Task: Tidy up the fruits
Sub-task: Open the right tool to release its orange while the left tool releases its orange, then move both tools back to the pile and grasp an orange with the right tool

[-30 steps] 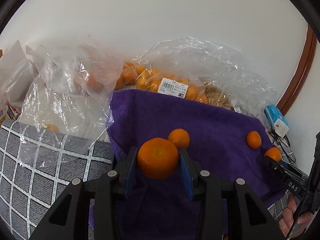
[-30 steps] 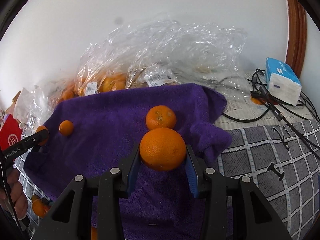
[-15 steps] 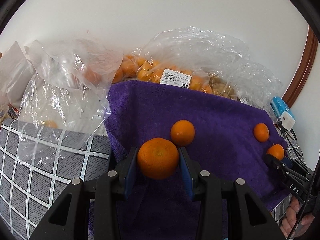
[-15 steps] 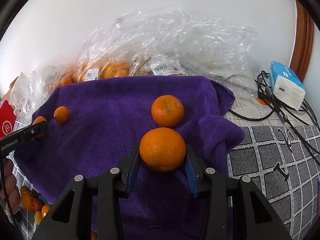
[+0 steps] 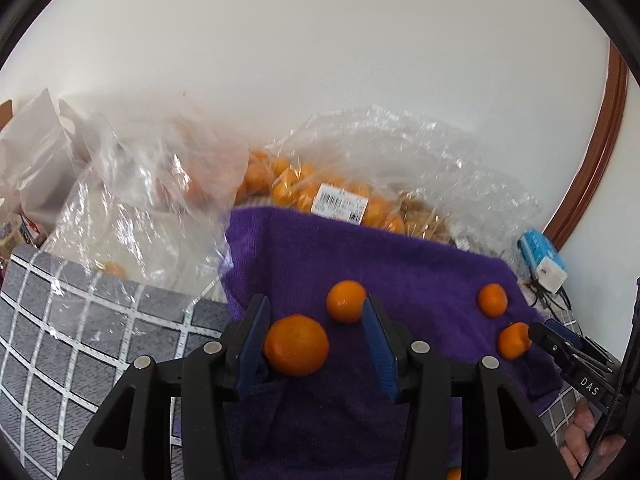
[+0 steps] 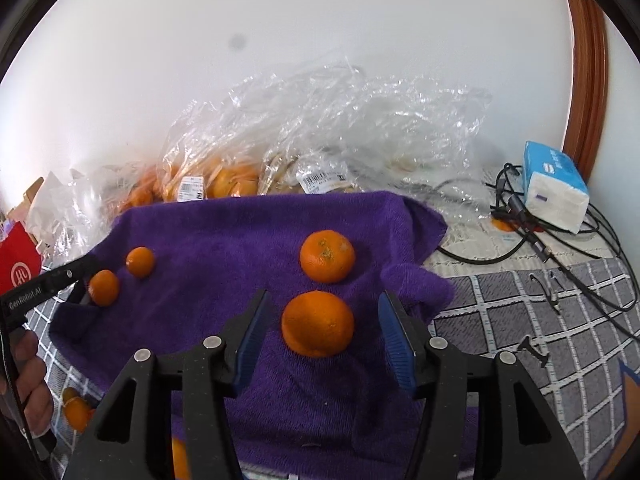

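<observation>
A purple towel (image 5: 400, 264) (image 6: 224, 240) holds several oranges. My left gripper (image 5: 315, 312) is opening. An orange (image 5: 296, 344) lies on the towel between its jaws, close to the left pad and well apart from the right pad. A smaller orange (image 5: 346, 301) sits just beyond it. My right gripper (image 6: 325, 300) is opening too. A big orange (image 6: 318, 323) rests on the towel between its blue pads, touched by neither. Another orange (image 6: 327, 256) lies behind that one. Each gripper shows at the edge of the other's view.
Clear plastic bags of oranges (image 5: 320, 196) (image 6: 224, 180) lie along the white wall behind the towel. A blue tissue pack (image 6: 556, 188) and black cables (image 6: 560, 248) sit at the right. A grey checked cloth (image 5: 80, 320) covers the surface. Small fruits (image 6: 76, 412) lie at lower left.
Both grippers have spread their jaws and let go of their oranges, which now lie on the towel. Both views have lifted a little, showing more wall.
</observation>
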